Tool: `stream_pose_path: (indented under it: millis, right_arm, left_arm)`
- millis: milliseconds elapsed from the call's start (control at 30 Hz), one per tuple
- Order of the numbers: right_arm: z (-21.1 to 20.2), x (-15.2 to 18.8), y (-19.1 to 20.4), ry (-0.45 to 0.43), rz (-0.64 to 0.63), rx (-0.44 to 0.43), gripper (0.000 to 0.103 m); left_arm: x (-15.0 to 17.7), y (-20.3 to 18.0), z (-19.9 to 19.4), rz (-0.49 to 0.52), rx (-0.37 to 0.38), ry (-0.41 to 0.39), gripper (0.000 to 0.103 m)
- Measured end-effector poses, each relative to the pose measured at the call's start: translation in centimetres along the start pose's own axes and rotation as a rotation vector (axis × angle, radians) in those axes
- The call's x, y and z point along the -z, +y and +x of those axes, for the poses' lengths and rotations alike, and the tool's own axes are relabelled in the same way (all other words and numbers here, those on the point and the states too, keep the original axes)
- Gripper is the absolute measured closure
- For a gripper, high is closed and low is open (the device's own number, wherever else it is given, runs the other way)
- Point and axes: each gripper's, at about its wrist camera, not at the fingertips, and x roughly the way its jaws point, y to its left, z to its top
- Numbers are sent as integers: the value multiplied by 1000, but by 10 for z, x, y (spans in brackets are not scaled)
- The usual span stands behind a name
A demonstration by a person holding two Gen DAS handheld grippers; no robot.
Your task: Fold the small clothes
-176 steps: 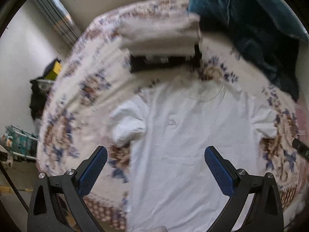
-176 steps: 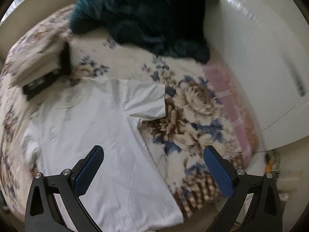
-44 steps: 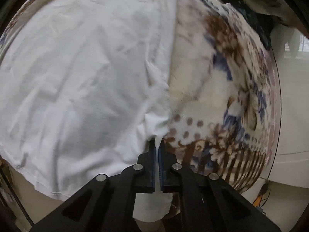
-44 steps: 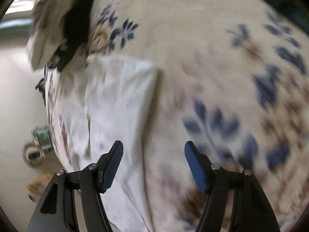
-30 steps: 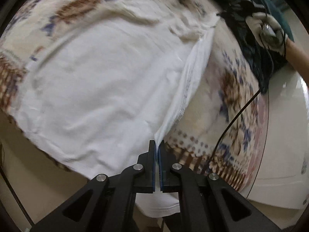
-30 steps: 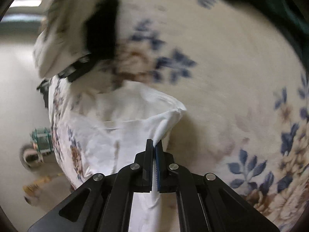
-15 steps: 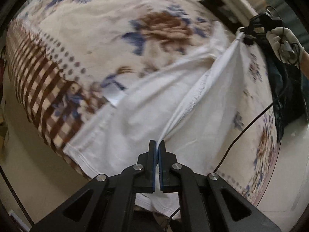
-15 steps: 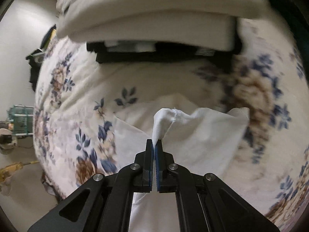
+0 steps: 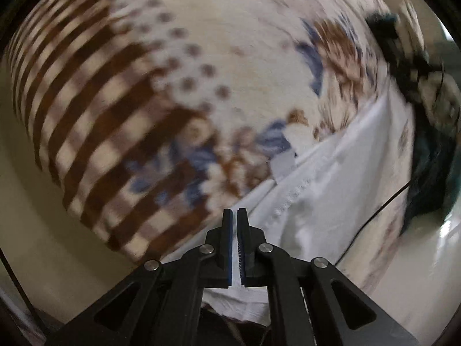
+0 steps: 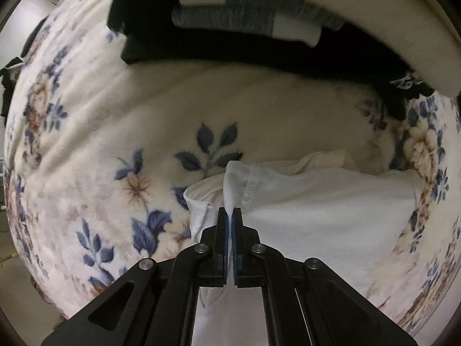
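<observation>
A white T-shirt lies on a floral blanket [image 9: 230,66], folded lengthwise over itself. My left gripper [image 9: 234,216] is shut on the hem end of the shirt [image 9: 331,201], with the fabric running away to the right. My right gripper [image 10: 230,214] is shut on the shirt [image 10: 317,210] at its sleeve end, where a stitched edge stands up between the jaws. The folded shirt spreads to the right of the right gripper.
A stack of folded clothes [image 10: 259,26], black, grey and cream, lies close ahead of the right gripper. A dark teal garment [image 9: 432,173] sits at the far right of the left wrist view. The blanket's striped border [image 9: 100,132] hangs at the bed's edge over the floor.
Both grippers have carried their shirt ends sideways across the bed, laying one half over the other. The left wrist view has swung toward the bed's striped edge. The folded stack is nearer the right gripper.
</observation>
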Motion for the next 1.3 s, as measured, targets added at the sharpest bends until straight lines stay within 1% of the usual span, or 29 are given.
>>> stream_pose_path:
  millis: [33, 67, 100, 133, 167, 200, 233, 267, 300, 400, 433, 467, 500, 533, 567, 600, 633, 667, 767, 833, 900, 967, 1000, 1033, 1067, 1200, 1233, 1267, 1300]
  right_arm:
    - [0, 0, -1, 7, 9, -7, 99]
    - [-2, 0, -2, 16, 20, -31, 97]
    - [-6, 2, -5, 23, 24, -64, 89]
    - [-11, 4, -7, 26, 28, -82, 71]
    - [-20, 12, -11, 24, 33, -109, 61]
    - [-33, 25, -17, 13, 34, -141, 54]
    - [-40, 35, -20, 8, 30, -158, 54]
    - [-53, 59, -26, 10, 10, -183, 54]
    - [-58, 74, -29, 13, 0, -189, 54]
    - [-67, 160, -48, 79, -26, -187, 54]
    - [-65, 195, -54, 120, -26, -195, 54]
    - [-57, 242, -62, 185, -17, -201, 54]
    - [-50, 277, -66, 239, -15, -204, 54]
    - [-44, 302, -72, 269, -9, -209, 54]
    - [-34, 340, -77, 318, 12, -211, 54]
    - [-24, 374, -81, 358, 34, -219, 54]
    - [-16, 394, -84, 379, 47, -225, 54]
    - [-4, 425, -86, 419, 77, -234, 54]
    - [12, 473, -89, 431, 123, -264, 54]
    - [22, 497, -90, 435, 141, -297, 54]
    - [28, 518, -92, 423, 164, -339, 54]
    - [30, 531, -93, 402, 186, -361, 54]
    - [30, 539, -96, 387, 202, -382, 54]
    - [31, 545, -97, 380, 211, -396, 54]
    - [32, 551, -98, 369, 222, -396, 54]
    - [42, 571, -104, 341, 299, -417, 54]
    - [47, 575, -104, 332, 331, -429, 62]
    - [52, 580, -105, 323, 365, -432, 75]
    - [56, 586, -105, 323, 382, -400, 99]
  left_arm:
    - [1, 6, -5, -24, 17, -4, 92]
    - [3, 13, -12, -45, 35, -10, 77]
    - [4, 16, -16, -52, 51, -14, 59]
    - [7, 19, -21, -58, 71, -20, 53]
    - [10, 19, -22, -54, 82, -21, 51]
    - [10, 18, -21, -45, 87, -13, 51]
    - [12, 13, -16, -18, 75, 15, 51]
    - [14, 9, -11, 7, 50, 42, 51]
    - [15, 4, -7, 24, 39, 58, 51]
    - [17, -11, 8, 87, 24, 124, 51]
    - [20, -19, 17, 129, -3, 148, 51]
    - [21, -24, 23, 174, -46, 160, 52]
    - [23, -31, 29, 219, -92, 160, 59]
    - [25, -36, 32, 259, -138, 152, 73]
    - [27, -39, 34, 284, -165, 151, 103]
    - [28, -41, 34, 289, -169, 147, 102]
    - [28, -42, 28, 287, -177, 123, 102]
    - [29, -41, 22, 284, -184, 103, 102]
    - [26, -34, 7, 272, -229, 60, 102]
    - [22, -30, 0, 269, -253, 35, 102]
    - [17, -33, -6, 289, -256, 21, 102]
    - [17, -38, -8, 329, -254, 29, 102]
    - [17, -41, -8, 342, -235, 31, 101]
    - [17, -44, -7, 363, -245, 32, 101]
    - [16, -49, -4, 377, -256, 33, 102]
    - [18, -45, 2, 411, -256, 39, 102]
    - [17, -43, 5, 416, -256, 44, 102]
    - [16, -40, 7, 412, -247, 57, 102]
    - [19, -41, 9, 410, -233, 67, 102]
